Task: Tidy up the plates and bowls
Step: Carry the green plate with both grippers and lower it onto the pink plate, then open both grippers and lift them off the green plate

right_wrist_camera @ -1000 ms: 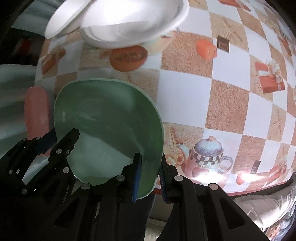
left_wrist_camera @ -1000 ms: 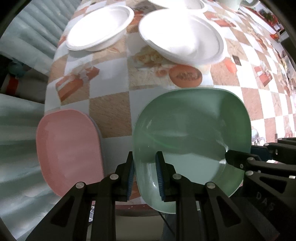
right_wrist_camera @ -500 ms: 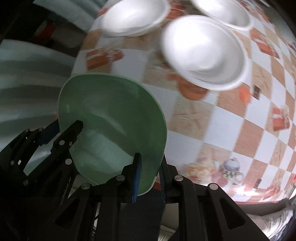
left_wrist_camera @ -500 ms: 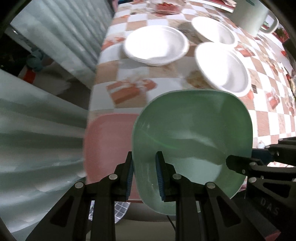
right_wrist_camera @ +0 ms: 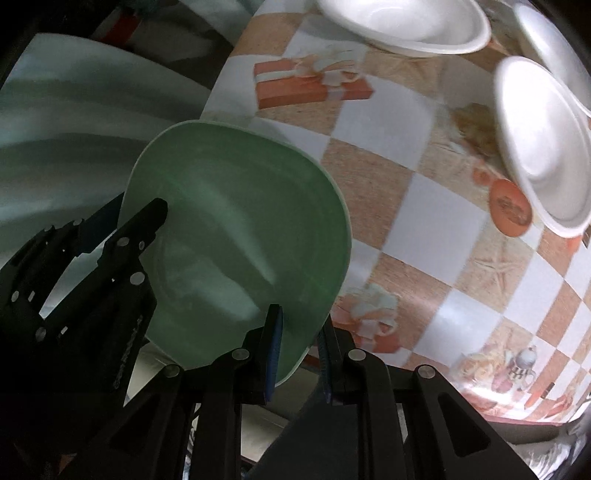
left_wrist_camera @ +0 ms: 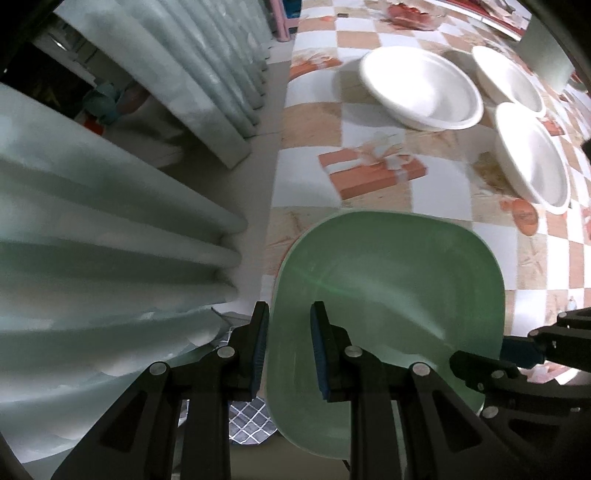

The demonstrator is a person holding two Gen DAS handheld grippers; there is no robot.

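A green square plate (left_wrist_camera: 388,291) is held off the table at its near-left corner by both grippers. My left gripper (left_wrist_camera: 286,350) is shut on the plate's left rim. My right gripper (right_wrist_camera: 297,354) is shut on its right rim and also shows in the left wrist view (left_wrist_camera: 517,354). The plate also shows in the right wrist view (right_wrist_camera: 236,243), with the left gripper (right_wrist_camera: 110,236) at its far side. Three white bowls (left_wrist_camera: 421,88) (left_wrist_camera: 532,151) (left_wrist_camera: 509,77) stand further back on the table. A thin pink edge (left_wrist_camera: 286,254) shows under the green plate's left rim.
The table carries a checked orange and white cloth (left_wrist_camera: 369,173) with gift and teapot prints. A pale corrugated wall or curtain (left_wrist_camera: 110,221) stands close on the left. The table's left edge (left_wrist_camera: 275,184) runs beside it. A glass dish (left_wrist_camera: 413,11) stands at the far end.
Both grippers have carried the green plate to the left. It now covers the pink plate, which was in open view beside it before. The white bowls lie further right in view.
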